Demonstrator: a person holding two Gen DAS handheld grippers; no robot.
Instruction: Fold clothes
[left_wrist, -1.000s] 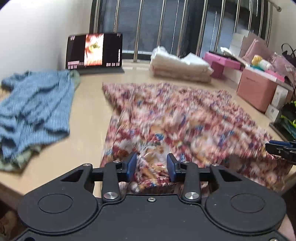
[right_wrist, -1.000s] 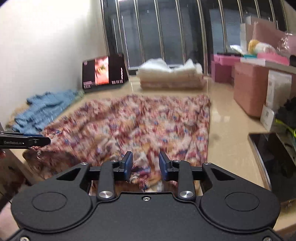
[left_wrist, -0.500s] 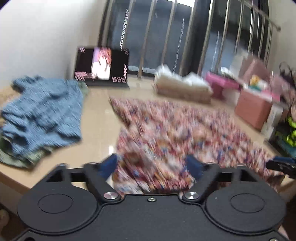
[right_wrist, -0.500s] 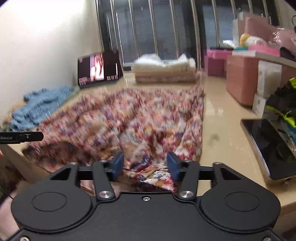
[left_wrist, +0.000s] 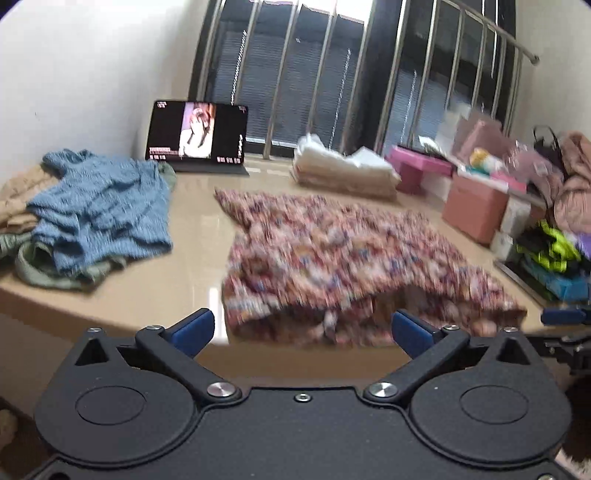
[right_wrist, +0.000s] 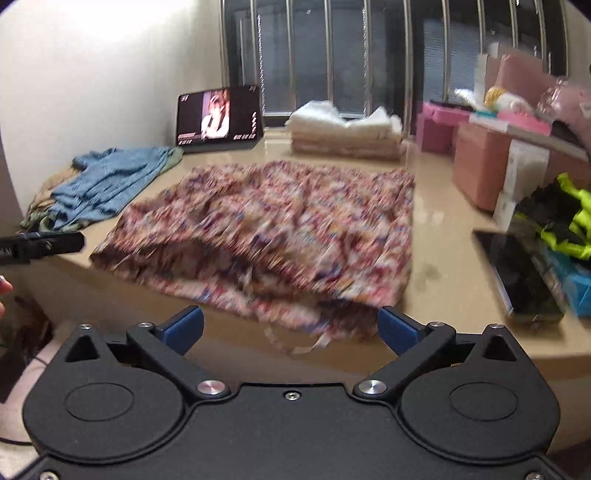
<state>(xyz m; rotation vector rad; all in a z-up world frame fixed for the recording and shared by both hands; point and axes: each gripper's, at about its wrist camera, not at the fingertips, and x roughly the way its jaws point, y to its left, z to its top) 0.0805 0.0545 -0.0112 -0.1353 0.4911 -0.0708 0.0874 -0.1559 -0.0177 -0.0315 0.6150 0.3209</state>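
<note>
Both jaws released since earlier — floral garment (left_wrist: 332, 258) on table (left_wrist: 147, 288), beyond jaws.

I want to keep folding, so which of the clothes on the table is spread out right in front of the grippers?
The floral garment, red and multicoloured, spread across the middle of the table. The blue knit top lies crumpled at the left, near the wall.

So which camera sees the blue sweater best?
The left wrist view: the blue sweater lies large and near, spread over a green garment. In the right wrist view the blue sweater is smaller, farther off and seen at a slant.
</note>
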